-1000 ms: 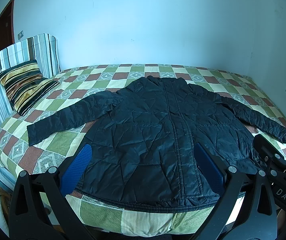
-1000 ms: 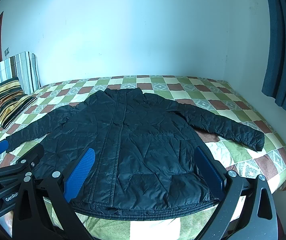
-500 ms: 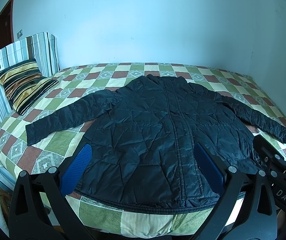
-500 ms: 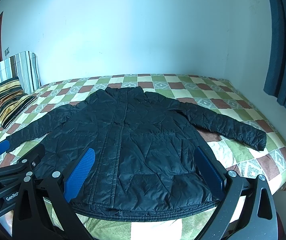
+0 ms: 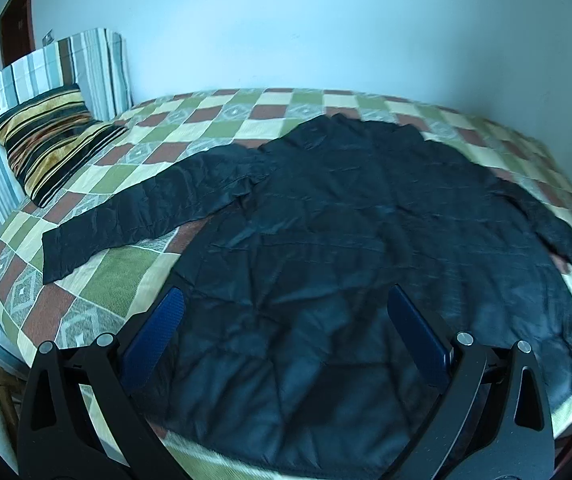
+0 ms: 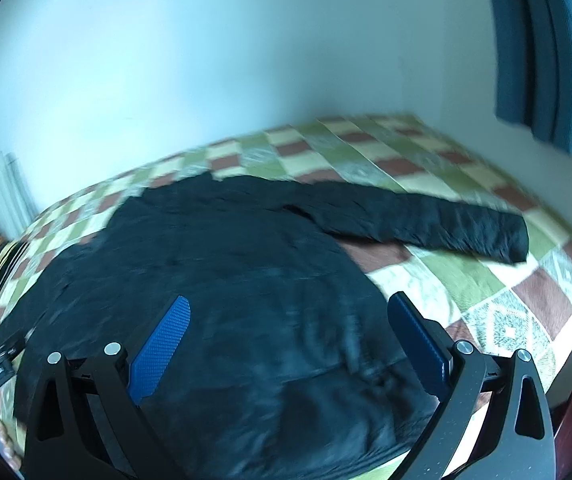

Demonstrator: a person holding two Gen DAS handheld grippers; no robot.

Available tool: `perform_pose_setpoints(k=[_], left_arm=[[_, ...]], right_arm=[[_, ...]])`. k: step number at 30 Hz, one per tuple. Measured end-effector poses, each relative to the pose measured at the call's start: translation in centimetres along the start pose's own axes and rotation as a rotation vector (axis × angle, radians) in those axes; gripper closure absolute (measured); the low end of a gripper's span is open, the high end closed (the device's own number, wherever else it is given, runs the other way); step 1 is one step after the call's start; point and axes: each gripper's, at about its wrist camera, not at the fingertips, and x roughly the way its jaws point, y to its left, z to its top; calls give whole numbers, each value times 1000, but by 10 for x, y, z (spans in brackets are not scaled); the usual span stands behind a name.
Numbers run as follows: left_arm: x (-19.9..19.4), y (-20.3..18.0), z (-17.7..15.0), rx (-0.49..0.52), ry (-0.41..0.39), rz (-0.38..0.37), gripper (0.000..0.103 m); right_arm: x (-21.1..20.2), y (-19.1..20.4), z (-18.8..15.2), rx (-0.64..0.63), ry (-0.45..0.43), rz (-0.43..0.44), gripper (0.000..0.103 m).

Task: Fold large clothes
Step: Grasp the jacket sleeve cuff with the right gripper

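Since folding has not begun, one black jacket [image 5: 346, 248] is laid flat on the checkered bed [image 5: 133, 268], both sleeves spread outward so each can be reached. Left gripper [image 5: 286, 328] is held released above the hem, nothing between its fingers; the left sleeve [image 5: 145, 212] lies ahead and to its left. Right gripper [image 6: 288, 332] is likewise spread wide and empty over the body; the right sleeve [image 6: 426, 220] lies ahead, to its right. Counted: one jacket, two sleeves, two grippers, one striped pillow [image 5: 49, 136]. Right view is blurred.
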Motion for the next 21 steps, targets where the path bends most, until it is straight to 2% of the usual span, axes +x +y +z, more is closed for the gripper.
perform_pose_setpoints(k=[3,6,12,15,18,21], left_arm=[[25,12,8,-17,18,63,2],[47,23,12,-23,50,116,2],[79,40,12,-61,104,183,2],[89,45,12,-68,121,207,2],[95,53,12,-86,130,235,2],[99,60,13,-103,138,271,2]], right_arm=[[27,-53,16,112,43,-56,5],[46,-113,26,249,51,-115,5],[69,-215,33,443,50,-268,7],[82,-258,31,546,69,-300,29],[92,-289,26,655,74,-274,29],[101,-304,23,713,70,-277,29]])
